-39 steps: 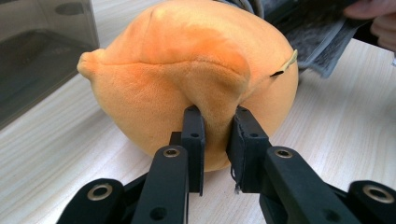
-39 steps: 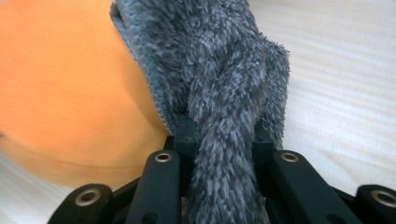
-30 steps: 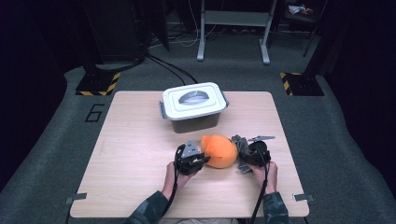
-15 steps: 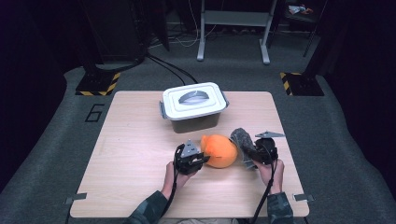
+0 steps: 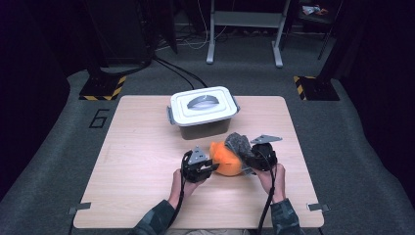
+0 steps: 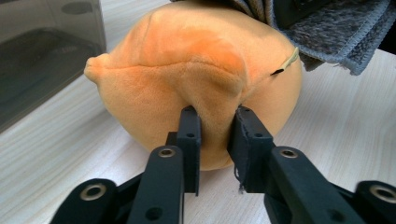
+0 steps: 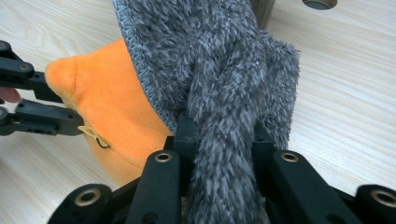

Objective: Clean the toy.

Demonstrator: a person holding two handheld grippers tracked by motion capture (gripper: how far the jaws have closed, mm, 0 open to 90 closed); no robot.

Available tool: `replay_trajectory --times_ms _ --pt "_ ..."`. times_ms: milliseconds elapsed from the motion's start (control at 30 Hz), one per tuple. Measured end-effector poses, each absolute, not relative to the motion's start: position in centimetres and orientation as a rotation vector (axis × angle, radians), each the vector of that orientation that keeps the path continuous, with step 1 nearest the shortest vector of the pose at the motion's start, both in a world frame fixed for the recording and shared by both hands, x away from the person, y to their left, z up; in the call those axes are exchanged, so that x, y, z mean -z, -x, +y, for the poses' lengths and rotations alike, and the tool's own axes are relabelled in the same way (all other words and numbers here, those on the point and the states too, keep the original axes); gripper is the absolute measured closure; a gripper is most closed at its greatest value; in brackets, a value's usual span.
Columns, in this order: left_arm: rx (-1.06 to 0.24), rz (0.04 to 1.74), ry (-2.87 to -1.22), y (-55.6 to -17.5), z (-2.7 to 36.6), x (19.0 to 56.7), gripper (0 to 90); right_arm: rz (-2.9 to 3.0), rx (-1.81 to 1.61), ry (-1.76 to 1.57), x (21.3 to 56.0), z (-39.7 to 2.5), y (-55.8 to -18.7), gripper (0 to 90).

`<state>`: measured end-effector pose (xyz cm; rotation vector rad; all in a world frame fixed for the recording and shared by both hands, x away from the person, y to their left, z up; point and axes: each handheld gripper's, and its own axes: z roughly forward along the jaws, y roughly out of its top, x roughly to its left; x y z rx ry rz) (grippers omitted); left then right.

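Orange plush toy: a round, soft orange plush toy [image 5: 228, 160] is seen lying on the pale wooden tabletop [image 5: 137, 161], just in front of the box, between the two grippers.
Grey cloth: a fuzzy dark grey cloth with a stitched hem [image 7: 219, 70] is draped over the far right side of the plush toy and touches it.
Left gripper: the left gripper [image 6: 215, 135] is placed at the left of the plush toy; its jaws are nearly closed and a fold of the orange fabric is pinched between them.
Right gripper: the right gripper [image 7: 219, 135] is held at the right of the plush toy; its jaws are closed around a bunched length of the grey cloth.
Box: a translucent grey plastic box with a white clip-on lid [image 5: 203, 110] is set on the tabletop just behind the plush toy, lid on.
Hands: the person's left hand [image 5: 182, 183] and right hand [image 5: 273, 180] are kept on the near side of the plush toy.
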<state>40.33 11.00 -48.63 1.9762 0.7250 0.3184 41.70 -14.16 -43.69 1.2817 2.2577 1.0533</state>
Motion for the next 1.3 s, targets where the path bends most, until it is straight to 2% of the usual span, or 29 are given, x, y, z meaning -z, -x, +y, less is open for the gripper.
replay_trajectory --times_ms 167,433,667,767,867,1100,1300 --pt "-0.334 0.715 -1.983 -40.3 11.0 48.5 65.0 2.264 -1.049 -1.276 43.8 -14.4 -42.0 72.4" --pt "-0.423 0.719 -2.02 -39.8 10.8 48.9 42.9 2.26 -1.053 -1.309 43.8 -14.5 -42.4 72.3" --pt "-0.494 0.713 -2.048 -39.5 9.9 49.3 35.0 2.261 -1.059 -1.304 43.9 -14.7 -42.7 72.3" --pt "-0.508 0.711 -2.049 -39.5 9.5 49.3 36.7 2.262 -1.061 -1.306 44.0 -14.8 -42.7 72.3" --pt "-0.504 0.71 -2.044 -39.6 9.3 49.5 43.1 2.255 -1.068 -1.318 44.0 -14.8 -42.6 72.2" --pt "-0.524 0.68 -2.047 -39.4 8.9 49.5 65.2 2.242 -1.07 -1.322 44.1 -15.1 -42.3 72.2" --pt "-0.532 0.672 -2.052 -39.3 8.9 49.2 76.6 2.217 -1.09 -1.326 44.2 -15.3 -42.0 72.1"
